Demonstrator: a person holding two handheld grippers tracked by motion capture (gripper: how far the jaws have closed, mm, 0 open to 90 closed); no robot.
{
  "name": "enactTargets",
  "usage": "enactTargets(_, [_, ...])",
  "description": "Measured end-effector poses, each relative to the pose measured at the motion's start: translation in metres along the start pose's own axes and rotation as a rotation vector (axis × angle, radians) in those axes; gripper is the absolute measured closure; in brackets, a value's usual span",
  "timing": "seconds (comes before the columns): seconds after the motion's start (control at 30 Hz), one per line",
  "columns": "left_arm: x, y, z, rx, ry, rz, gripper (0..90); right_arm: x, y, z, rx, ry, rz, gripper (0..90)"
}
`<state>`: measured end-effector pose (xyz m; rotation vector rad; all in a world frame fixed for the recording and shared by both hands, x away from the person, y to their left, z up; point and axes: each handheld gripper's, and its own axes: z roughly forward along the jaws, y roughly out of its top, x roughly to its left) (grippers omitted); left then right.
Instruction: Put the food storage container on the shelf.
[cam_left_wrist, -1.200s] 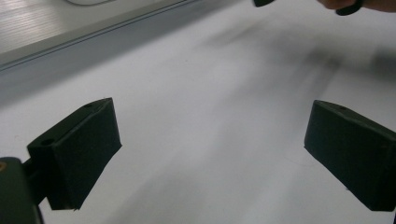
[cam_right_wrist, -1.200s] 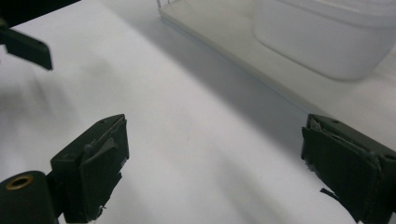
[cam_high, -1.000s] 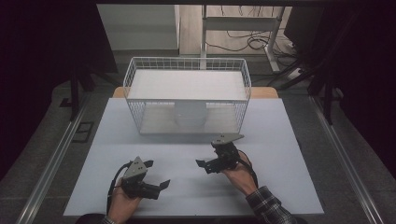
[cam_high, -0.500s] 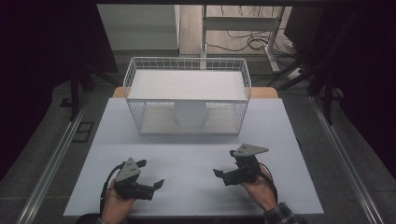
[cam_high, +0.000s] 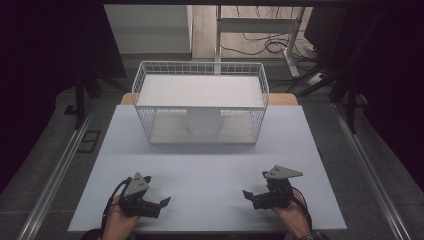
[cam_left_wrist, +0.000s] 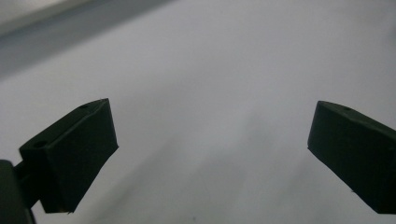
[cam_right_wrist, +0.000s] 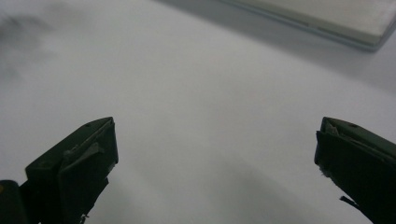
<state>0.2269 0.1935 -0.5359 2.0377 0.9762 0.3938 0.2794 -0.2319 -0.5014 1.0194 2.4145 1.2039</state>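
Both hand-held grippers rest low over the desk (cam_high: 210, 170), empty — left hand-held gripper (cam_high: 159, 204) and right hand-held gripper (cam_high: 249, 196) gaping wide. The wire basket (cam_high: 200, 107) and white cup (cam_high: 203, 122) inside stand well ahead — approach level, jaws clearing the rim.

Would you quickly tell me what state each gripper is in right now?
Left gripper: open, holding nothing.
Right gripper: open, holding nothing.

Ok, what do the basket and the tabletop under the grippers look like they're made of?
Basket: looks like white coated metal wire, going by its thin open grid of walls; a flat pale board-like panel sits across its top, material unclear. Tabletop: a smooth matte light-grey sheet, maybe laminate or plastic; no grain or weave shows in either gripper view.
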Motion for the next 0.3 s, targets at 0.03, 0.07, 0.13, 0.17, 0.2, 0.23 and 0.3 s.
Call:
enactTargets(0.03, [0.0001, -0.0004, 0.0016, 0.012, -0.001, 0.002, 0.4, -0.0004, -0.0020, 0.0009, 0.012, 0.000, 0.001, 0.0])
enactTargets(0.07, [-0.0002, -0.0006, 0.0028, 0.022, -0.001, 0.004, 0.2, -0.0005, -0.0035, 0.0024, 0.024, 0.003, 0.009, 0.0])
enactTargets(0.13, [-0.0010, -0.0007, 0.0042, 0.029, -0.003, 0.009, 0.1, -0.0008, -0.0055, 0.0056, 0.044, 0.004, 0.009, 0.0])
enactTargets(0.17, [-0.0011, -0.0007, 0.0045, 0.031, -0.004, 0.011, 0.1, -0.0009, -0.0059, 0.0070, 0.051, 0.004, 0.005, 0.0])
enactTargets(0.2, [-0.0010, -0.0005, 0.0046, 0.032, -0.004, 0.014, 0.1, -0.0007, -0.0062, 0.0079, 0.058, 0.003, 0.003, 0.0])
enactTargets(0.23, [-0.0010, -0.0003, 0.0047, 0.032, -0.005, 0.011, 0.1, -0.0003, -0.0065, 0.0087, 0.062, 0.002, 0.001, 0.0])
enactTargets(0.3, [-0.0009, 0.0000, 0.0050, 0.029, -0.008, 0.002, 0.1, 0.0004, -0.0064, 0.0092, 0.067, -0.001, -0.007, 0.0])
